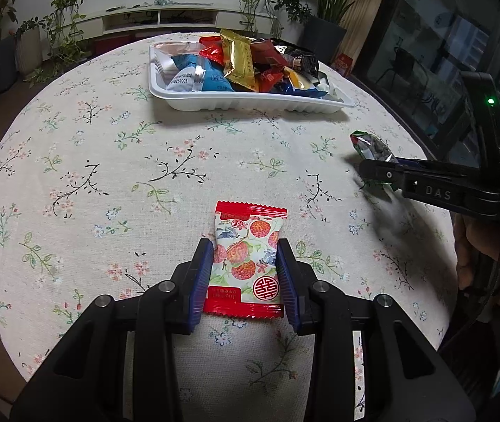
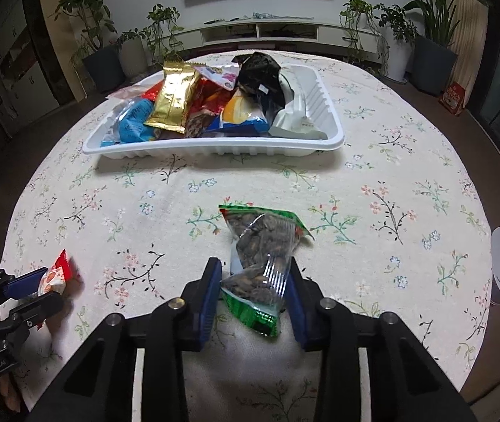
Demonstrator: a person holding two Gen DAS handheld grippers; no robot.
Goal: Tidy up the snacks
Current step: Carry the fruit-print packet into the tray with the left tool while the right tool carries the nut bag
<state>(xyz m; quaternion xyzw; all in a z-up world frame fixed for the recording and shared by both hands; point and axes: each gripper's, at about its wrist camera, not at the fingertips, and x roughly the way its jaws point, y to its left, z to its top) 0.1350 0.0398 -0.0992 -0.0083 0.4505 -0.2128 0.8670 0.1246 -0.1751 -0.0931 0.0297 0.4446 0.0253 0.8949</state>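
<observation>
Near side of white tray (image 1: 250,103): left gripper (image 1: 246,256) pinches lychee-print packet (image 1: 246,263); right gripper (image 2: 255,281) clamps green seed packet (image 2: 262,246).

On the surface (image 1: 74,161) the tray (image 1: 250,103) heaped with snack packets sits at upper centre of both views, a lychee packet (image 1: 248,260) between the left tongs (image 1: 246,274) below it, and a seed packet (image 2: 262,256) between the right tongs (image 2: 255,292).

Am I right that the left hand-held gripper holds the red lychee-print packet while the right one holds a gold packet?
Not quite. The right hand-held gripper holds a clear, green-edged seed packet, as the right wrist view shows. The gold packet lies in the white tray. The left hand-held gripper does hold the lychee-print packet.
</observation>
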